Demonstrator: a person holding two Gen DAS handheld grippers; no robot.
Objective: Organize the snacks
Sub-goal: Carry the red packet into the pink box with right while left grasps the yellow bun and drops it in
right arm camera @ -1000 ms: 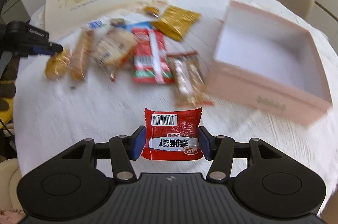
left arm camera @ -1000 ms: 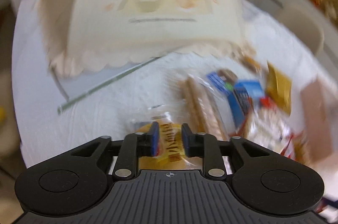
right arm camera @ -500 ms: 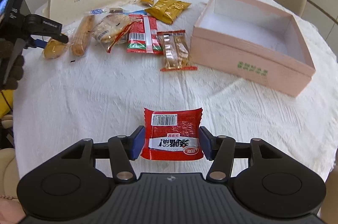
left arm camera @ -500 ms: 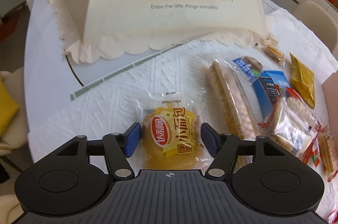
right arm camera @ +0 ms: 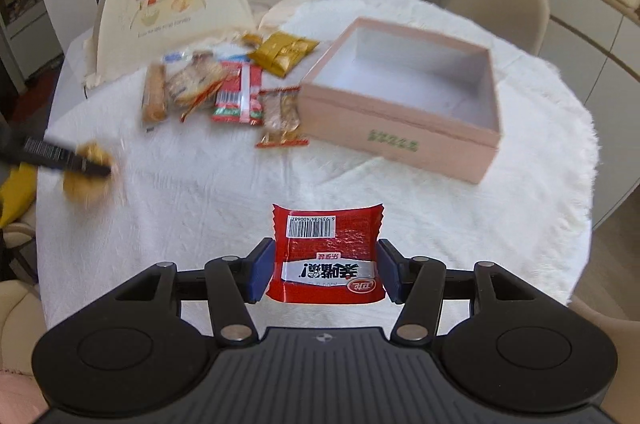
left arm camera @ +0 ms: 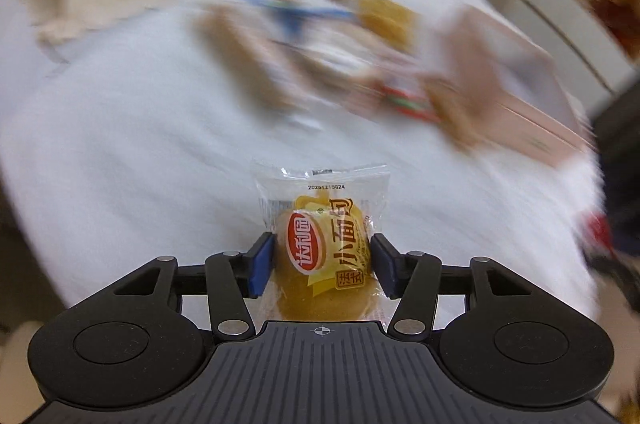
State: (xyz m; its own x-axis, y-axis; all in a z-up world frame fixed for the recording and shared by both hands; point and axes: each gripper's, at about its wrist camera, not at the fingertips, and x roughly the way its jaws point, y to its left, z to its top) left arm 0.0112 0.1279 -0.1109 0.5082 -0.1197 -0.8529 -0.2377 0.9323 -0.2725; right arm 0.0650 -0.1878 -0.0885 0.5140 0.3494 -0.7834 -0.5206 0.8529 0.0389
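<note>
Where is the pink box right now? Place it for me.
In the right wrist view the pink box sits open on the white tablecloth, right of centre, directly right of the snack pile.

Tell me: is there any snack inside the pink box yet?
No. The right wrist view shows the pink box with a bare white bottom, while the snacks lie on the cloth beside it.

home dining room | round table [right arm camera: 240,184] | chairs [right arm camera: 500,4] | sideboard [right arm camera: 580,24]
</note>
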